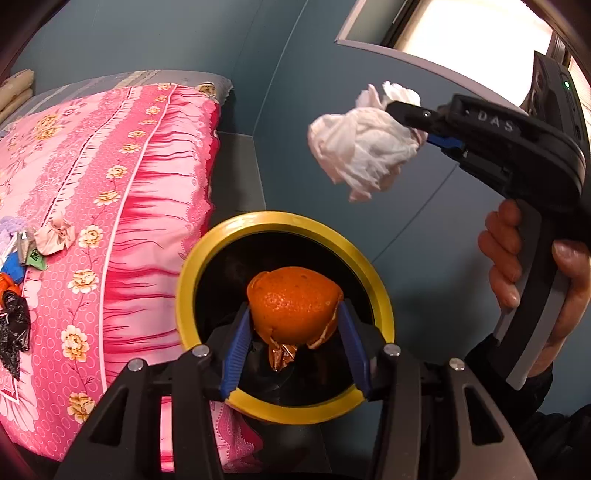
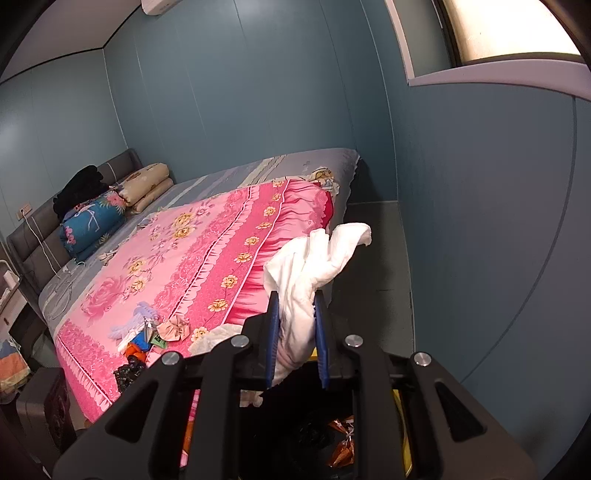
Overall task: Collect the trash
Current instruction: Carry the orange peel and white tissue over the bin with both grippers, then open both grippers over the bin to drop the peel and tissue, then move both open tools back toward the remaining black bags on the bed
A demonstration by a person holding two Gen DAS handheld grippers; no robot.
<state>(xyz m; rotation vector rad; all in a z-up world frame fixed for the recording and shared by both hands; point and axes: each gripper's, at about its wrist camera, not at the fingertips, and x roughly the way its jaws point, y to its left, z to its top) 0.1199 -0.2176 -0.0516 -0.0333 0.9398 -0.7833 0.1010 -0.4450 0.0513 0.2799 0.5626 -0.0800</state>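
Note:
My left gripper (image 1: 293,321) is shut on an orange peel (image 1: 293,304) and holds it over the mouth of a yellow-rimmed black bin (image 1: 192,266). A shiny copper wrapper (image 1: 282,354) lies inside the bin. My right gripper (image 2: 297,321) is shut on a crumpled white tissue (image 2: 310,266); in the left wrist view the tissue (image 1: 364,147) hangs in that gripper (image 1: 415,127) above and right of the bin. More trash (image 2: 140,339) lies on the pink bedspread (image 2: 192,251): a black bag (image 1: 13,332), a pink wad (image 1: 55,234), small wrappers.
The bed with the pink floral spread (image 1: 92,184) stands left of the bin. Blue-grey walls (image 2: 258,92) and a window (image 2: 509,29) are behind. Pillows and a folded blue quilt (image 2: 92,225) lie at the headboard. The bin's inside (image 2: 314,435) shows below my right gripper.

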